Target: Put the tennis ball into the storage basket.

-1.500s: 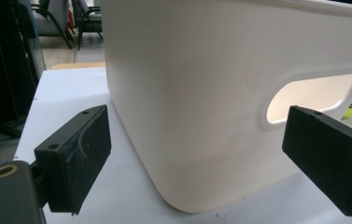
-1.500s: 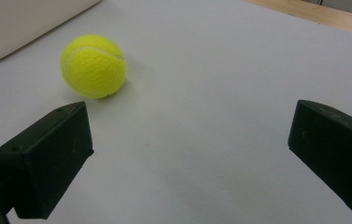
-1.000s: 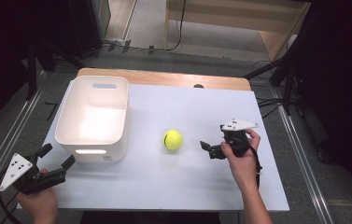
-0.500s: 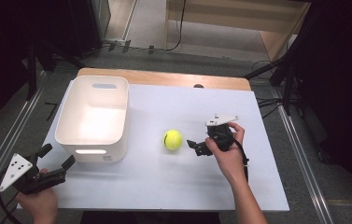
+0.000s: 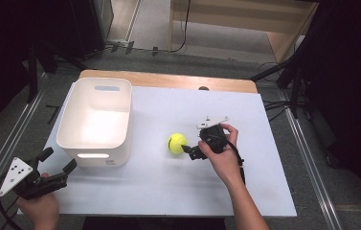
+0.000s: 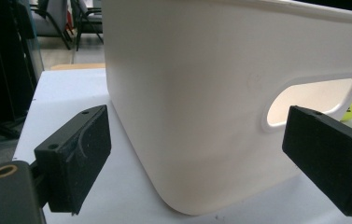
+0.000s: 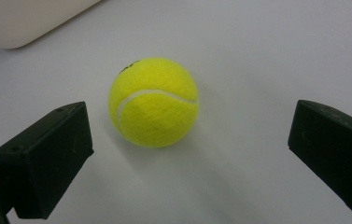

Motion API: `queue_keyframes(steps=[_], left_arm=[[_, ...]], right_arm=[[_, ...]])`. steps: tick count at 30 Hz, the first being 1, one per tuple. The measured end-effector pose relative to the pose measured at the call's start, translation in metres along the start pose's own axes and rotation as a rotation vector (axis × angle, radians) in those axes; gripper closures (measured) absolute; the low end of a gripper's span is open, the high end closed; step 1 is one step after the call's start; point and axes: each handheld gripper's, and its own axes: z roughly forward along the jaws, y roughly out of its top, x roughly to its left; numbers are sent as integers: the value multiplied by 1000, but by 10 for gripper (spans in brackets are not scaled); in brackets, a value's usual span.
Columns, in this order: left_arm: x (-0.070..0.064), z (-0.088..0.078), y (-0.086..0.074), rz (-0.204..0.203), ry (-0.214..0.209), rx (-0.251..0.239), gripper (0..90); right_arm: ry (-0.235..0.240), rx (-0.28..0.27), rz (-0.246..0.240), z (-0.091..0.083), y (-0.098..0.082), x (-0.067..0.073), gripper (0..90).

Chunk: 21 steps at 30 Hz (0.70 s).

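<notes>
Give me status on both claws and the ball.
Right claw open, at tennis ball, no contact. Left claw open, facing white bin. Ball on table, path clear.

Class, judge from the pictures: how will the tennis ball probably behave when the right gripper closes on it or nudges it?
The tennis ball is round and sits free on the flat table, so a nudge would likely roll it. Its fuzzy felt probably grips well. The right gripper, open, seems wide enough.
</notes>
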Motion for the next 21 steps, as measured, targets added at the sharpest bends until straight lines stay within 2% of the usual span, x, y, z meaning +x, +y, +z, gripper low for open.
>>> queue_keyframes(steps=[13,21], left_arm=[[1,0,0,-3,-1,-1,79],[1,-1,0,-10,0,-5,79]], right_arm=[[19,28,-32,21,10,12,0],[53,72,-42,35,13,19,0]])
